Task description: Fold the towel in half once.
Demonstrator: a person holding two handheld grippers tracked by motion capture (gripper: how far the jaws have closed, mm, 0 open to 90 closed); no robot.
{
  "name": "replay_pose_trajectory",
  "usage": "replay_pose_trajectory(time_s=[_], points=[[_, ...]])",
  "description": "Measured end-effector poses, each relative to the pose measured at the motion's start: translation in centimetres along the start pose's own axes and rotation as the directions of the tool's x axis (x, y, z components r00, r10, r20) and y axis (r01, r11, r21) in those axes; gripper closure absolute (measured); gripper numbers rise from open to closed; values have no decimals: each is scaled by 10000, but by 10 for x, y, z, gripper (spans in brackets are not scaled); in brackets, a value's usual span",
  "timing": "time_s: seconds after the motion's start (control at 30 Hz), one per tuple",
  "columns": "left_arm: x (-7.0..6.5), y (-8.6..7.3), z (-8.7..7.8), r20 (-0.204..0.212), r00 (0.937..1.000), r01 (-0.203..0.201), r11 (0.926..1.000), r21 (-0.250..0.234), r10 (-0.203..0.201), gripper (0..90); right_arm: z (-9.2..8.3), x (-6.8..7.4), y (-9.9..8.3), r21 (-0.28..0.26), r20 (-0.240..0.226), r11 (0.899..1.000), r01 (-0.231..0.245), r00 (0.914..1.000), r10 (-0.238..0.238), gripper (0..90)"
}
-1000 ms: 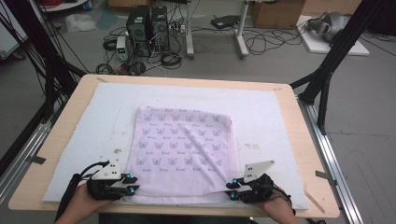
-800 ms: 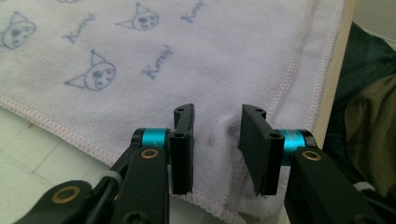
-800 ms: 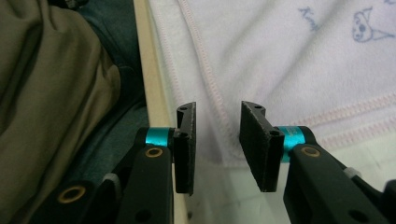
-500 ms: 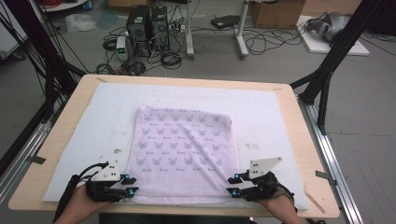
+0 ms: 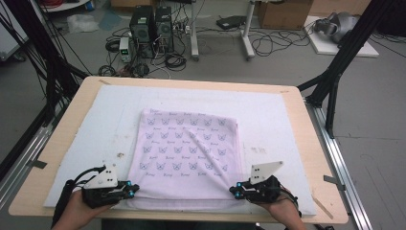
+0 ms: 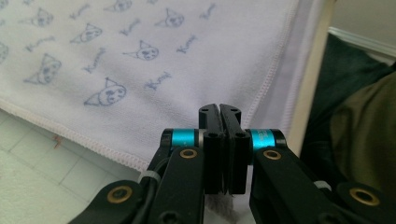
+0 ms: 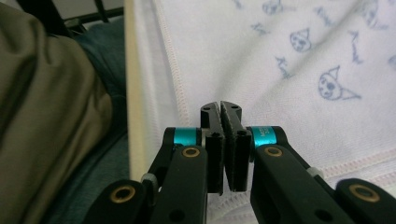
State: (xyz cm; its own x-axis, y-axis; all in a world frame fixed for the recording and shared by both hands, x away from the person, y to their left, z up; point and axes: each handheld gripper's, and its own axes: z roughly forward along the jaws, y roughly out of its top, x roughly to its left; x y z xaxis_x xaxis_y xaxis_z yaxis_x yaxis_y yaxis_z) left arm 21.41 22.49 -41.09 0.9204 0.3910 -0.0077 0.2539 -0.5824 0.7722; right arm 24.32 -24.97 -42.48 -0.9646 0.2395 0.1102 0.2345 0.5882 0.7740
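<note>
On the white padded mat that covers the wooden table, spread nearly square and a little nearer the person's edge than the far one: a pale lilac towel, printed with rows of small cat faces and script words. Mostly flat, apart from a few creases fanning up from its near right corner toward the middle.

At the near left corner, pinched in the left gripper, itself low over the mat in the left hand and aimed inward along the towel's near hem. Seen along its own jaws in the left gripper view: just closed down, pads pressed together with no gap, a scrap of white stitched hem caught low between them, the printed cloth stretching away beyond the tips.

At the near right corner, the same for the right gripper, gripped by the right hand and aimed inward toward its partner. In the right gripper view: also just closed, jaws all but touching, a thin grey-white layer of fabric sandwiched between the pads, more towel above and to the side, with its overlocked edge beside the table's pale rim.

Both corners low, on or just above the mat. Beyond the table's far edge, on the floor: two computer towers amid loose cables.
</note>
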Motion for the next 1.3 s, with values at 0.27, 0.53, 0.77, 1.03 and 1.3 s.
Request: replay_pose_trajectory(time_s=[0.27,0.53,0.77,1.03,1.3], points=[[0,-11,18,267,9995,131,9974,709,-150,716,11,6,-13,607,-529,9978,-274,9981,306,805],[14,0,13,-198,9990,397,9992,66,-396,636,-3,-15,-1,-537,241,9962,-692,9972,706,651],[44,8,21,-875,9918,909,9954,-306,-933,591,-2,-50,7,-407,1372,9916,-1229,9823,1274,583],[100,38,42,-1475,9784,1416,9894,-325,-1449,595,-4,-120,41,-445,2312,9845,-1697,9570,1754,528],[119,46,55,-1505,9728,1697,9839,-558,-1763,595,8,-195,66,-553,2708,9720,-2282,9336,2346,487]])
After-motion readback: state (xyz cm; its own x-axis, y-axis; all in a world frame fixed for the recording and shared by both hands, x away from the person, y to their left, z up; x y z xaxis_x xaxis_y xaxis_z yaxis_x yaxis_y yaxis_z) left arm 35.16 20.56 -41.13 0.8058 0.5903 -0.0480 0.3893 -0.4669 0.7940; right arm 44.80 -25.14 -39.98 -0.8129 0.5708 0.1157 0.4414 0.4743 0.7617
